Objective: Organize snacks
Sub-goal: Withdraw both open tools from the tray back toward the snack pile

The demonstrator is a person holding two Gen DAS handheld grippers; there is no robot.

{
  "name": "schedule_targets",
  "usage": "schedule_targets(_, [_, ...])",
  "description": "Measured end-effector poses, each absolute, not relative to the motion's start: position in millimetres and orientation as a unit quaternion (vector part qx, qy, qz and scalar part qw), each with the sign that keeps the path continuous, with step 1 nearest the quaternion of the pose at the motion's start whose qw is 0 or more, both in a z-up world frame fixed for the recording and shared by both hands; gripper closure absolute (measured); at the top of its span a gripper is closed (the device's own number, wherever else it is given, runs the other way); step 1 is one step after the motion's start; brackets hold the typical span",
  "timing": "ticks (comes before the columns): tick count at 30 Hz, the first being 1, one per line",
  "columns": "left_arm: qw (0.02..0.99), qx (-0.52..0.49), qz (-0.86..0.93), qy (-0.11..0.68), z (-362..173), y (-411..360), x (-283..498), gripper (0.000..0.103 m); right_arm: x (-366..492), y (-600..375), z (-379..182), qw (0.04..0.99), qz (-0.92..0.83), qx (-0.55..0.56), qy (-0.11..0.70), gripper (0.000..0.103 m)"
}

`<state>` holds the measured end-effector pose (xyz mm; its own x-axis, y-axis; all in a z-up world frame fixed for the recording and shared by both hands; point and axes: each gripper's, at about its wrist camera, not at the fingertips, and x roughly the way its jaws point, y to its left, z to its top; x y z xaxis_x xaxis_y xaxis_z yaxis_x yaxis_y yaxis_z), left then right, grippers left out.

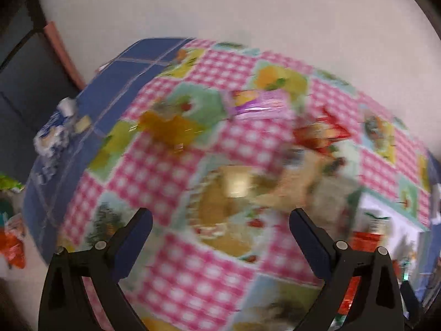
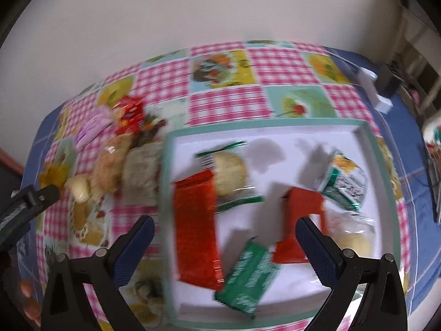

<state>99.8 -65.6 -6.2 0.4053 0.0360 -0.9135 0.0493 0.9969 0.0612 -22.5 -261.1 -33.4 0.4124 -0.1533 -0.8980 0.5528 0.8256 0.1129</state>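
My left gripper [image 1: 220, 218] is open above the checked tablecloth, with nothing between its fingers. Beyond it lie loose snacks: a yellow packet [image 1: 171, 129], a pink packet [image 1: 261, 104], a red packet [image 1: 322, 129] and a beige packet [image 1: 300, 176]. My right gripper [image 2: 224, 224] is open over a white tray with a teal rim [image 2: 261, 125]. The tray holds a long red packet [image 2: 195, 229], a green packet [image 2: 248, 275], a round cracker pack [image 2: 230, 173], another red packet [image 2: 300, 212] and a green-white packet [image 2: 344, 182]. The view is motion-blurred.
The loose pile [image 2: 115, 160] lies just left of the tray, with my left tool's black finger [image 2: 46, 193] beside it. A white object [image 2: 372, 88] sits at the table's far right on blue cloth. Blue-white packaging [image 1: 55, 127] lies at the left edge. A pale wall stands behind.
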Motion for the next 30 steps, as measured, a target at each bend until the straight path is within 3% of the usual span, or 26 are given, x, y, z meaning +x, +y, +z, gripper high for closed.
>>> schedule_targets(15, [0.822, -0.001, 0.040, 0.568, -11, 0, 116, 0.004, 7, -202, -37, 0.835, -0.139, 0.174, 0.504, 0.000])
schedule_targets(30, [0.827, -0.037, -0.005, 0.561, -19, -6, 136, 0.004, 33, -215, -36, 0.842, -0.131, 0.220, 0.475, 0.000])
